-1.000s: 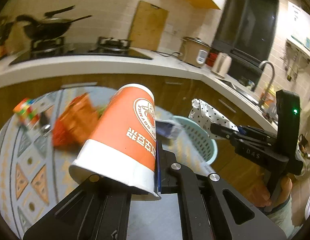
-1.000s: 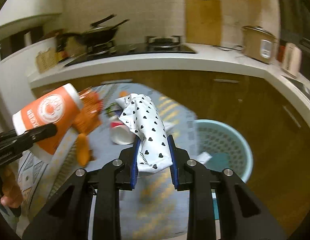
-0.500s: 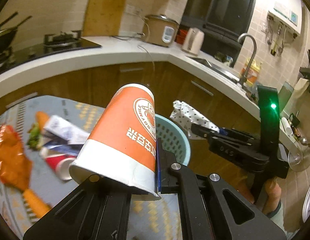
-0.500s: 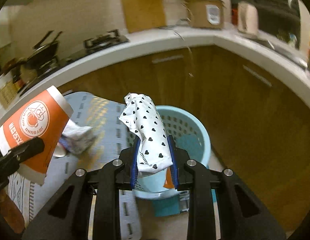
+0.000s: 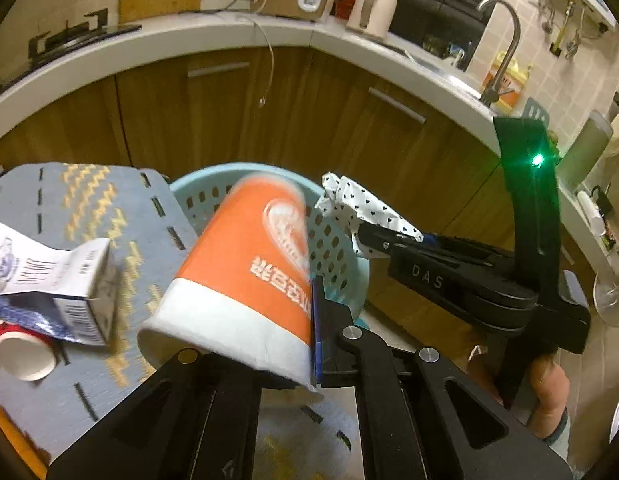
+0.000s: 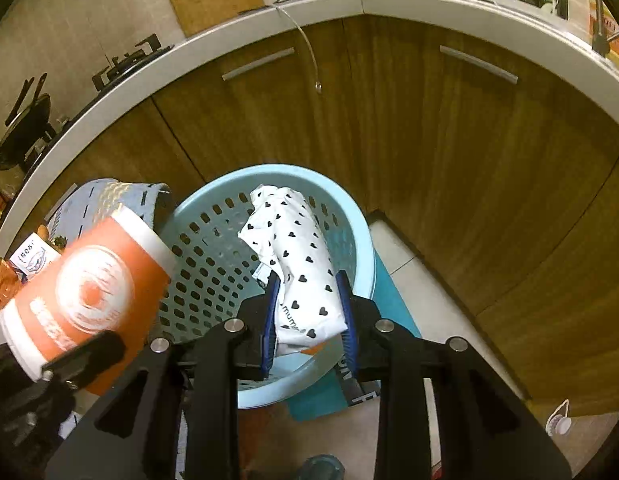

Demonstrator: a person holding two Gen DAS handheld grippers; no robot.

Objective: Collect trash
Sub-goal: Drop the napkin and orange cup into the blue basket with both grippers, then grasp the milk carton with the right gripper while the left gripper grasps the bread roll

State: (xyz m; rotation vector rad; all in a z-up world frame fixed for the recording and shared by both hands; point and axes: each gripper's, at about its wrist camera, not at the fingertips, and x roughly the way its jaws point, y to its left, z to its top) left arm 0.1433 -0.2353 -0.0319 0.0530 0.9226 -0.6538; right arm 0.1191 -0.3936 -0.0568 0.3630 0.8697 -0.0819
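Observation:
My left gripper [image 5: 311,330] is shut on the rim wall of an orange and white paper cup [image 5: 245,272], which tilts over the near left edge of the light blue perforated basket [image 5: 197,184]. In the right wrist view the same cup [image 6: 85,292] hangs left of the basket [image 6: 361,240], with the left gripper [image 6: 85,352] below it. My right gripper [image 6: 307,304] holds a white packet with black hearts [image 6: 297,256] right above the basket's opening. Its jaws are opening, and the blue pads still touch the packet. From the left wrist view the packet [image 5: 361,208] sticks out of the right gripper [image 5: 373,236].
A grey patterned mat [image 5: 109,208] left of the basket carries a white and blue carton [image 5: 49,280] and a red and white cup [image 5: 21,352] on its side. Wooden cabinets [image 6: 469,160] under a white counter curve behind. A teal mat [image 6: 393,300] lies under the basket. A hand [image 5: 549,384] grips the right tool.
Both grippers have swung from over the mat to the basket and tilted down. The packet now hangs over the basket's opening and the cup at its left edge.

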